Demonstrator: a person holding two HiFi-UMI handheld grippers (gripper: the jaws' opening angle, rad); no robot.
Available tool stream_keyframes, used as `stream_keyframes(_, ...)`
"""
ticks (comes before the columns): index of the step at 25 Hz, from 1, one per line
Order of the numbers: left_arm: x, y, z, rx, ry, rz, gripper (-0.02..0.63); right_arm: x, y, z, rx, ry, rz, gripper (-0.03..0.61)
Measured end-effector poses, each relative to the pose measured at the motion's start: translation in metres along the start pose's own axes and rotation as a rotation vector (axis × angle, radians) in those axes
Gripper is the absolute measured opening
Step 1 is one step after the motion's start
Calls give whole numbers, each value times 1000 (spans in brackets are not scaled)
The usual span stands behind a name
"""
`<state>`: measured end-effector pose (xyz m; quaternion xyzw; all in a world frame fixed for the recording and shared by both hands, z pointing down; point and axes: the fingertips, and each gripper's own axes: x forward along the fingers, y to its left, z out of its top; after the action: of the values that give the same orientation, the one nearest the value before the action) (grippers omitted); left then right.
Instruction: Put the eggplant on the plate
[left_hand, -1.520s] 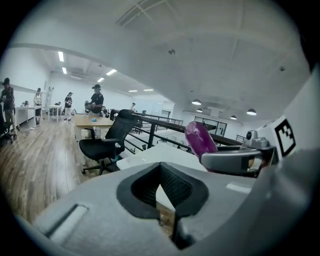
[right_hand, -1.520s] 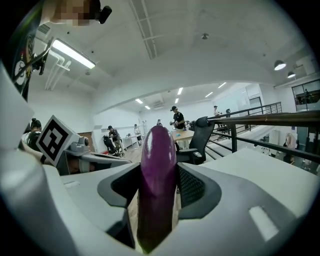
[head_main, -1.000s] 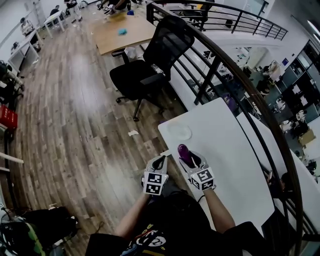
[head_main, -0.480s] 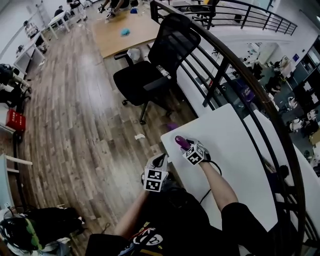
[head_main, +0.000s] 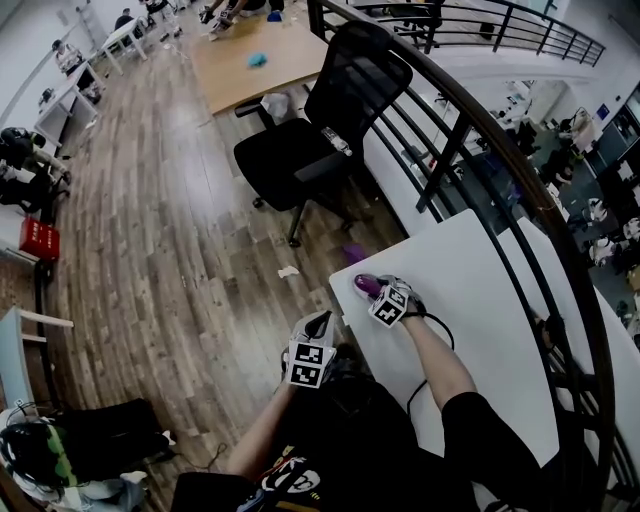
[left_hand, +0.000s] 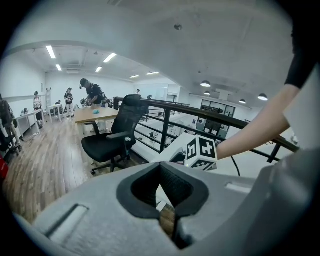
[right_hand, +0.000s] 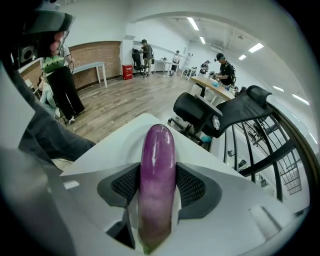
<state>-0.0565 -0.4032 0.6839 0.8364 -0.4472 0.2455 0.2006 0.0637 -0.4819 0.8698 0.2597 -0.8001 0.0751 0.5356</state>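
No legible text, brand, number or sign is recorded; only black-and-white square marker patterns are noted on the cube (head_main: 311, 363) of the left tool (head_main: 318, 325) and the cube (head_main: 390, 305) of the right tool (head_main: 371, 287).

At the centre of the head view, only the rounded tip of the glossy purple eggplant (head_main: 364, 285) shows past the right gripper (head_main: 378, 291). The gripper's marker cube covers the rest, and whatever lies beneath on the white table (head_main: 470, 300). In the right gripper view the eggplant's lower end blurs at the bottom edge. The small blue thing (head_main: 258, 60) on the wooden desk (head_main: 240, 82), top centre, is too small to identify.
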Motion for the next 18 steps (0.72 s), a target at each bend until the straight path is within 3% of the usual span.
stream_keyframes(5,-1,18,5,-31,-17,26,5,-18,-3,0,18,-74,10,236)
stream_keyframes(11,7,5,15,-14,-38,-12,5,-102,-17,33,183,-366,-109,229)
stream_keyframes(15,3,-10,35,53,-80,-48,5,-189,-21,48,405,-618,-214,91)
stream_keyframes(18,-6,-9,56,79,-140,-36,5,-240,-20,50,570,-750,-296,3)
